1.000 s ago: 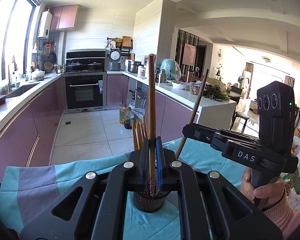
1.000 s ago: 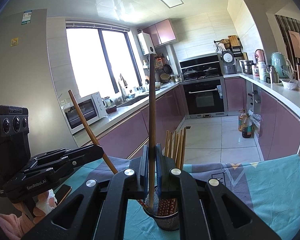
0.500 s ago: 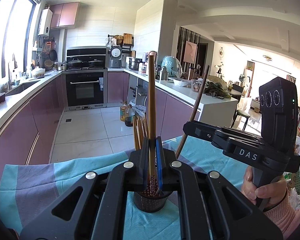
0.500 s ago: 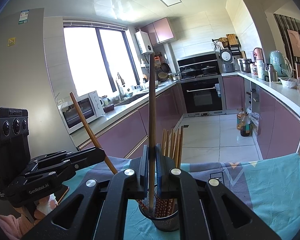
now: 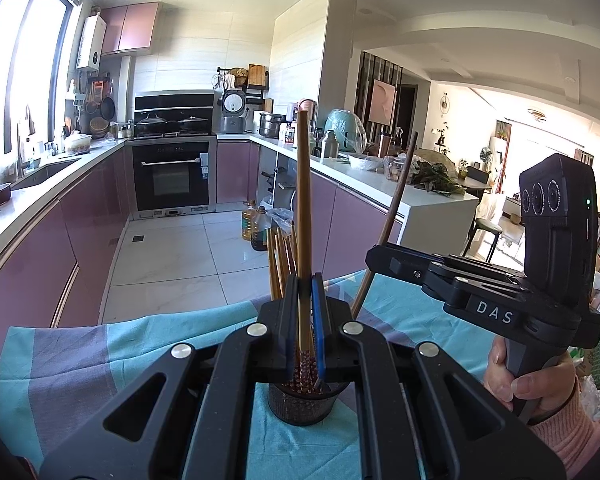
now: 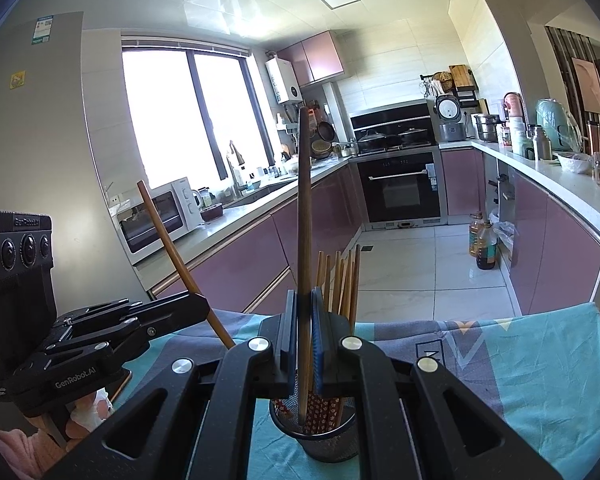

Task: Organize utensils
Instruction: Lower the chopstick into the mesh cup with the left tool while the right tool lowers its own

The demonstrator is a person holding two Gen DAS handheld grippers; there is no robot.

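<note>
A black mesh holder stands on the cloth with several wooden chopsticks upright in it. My left gripper is shut on a light brown chopstick, held upright, its patterned lower end dipping into the holder. My right gripper is shut on a darker chopstick, whose lower tip is also inside the holder. Each view shows the other gripper from the side: the right gripper with its slanted chopstick, and the left gripper with its slanted chopstick.
A teal and purple tablecloth covers the table, whose far edge drops to the tiled kitchen floor. A hand in a pink sleeve grips the right handle. Purple cabinets, an oven and counters lie beyond.
</note>
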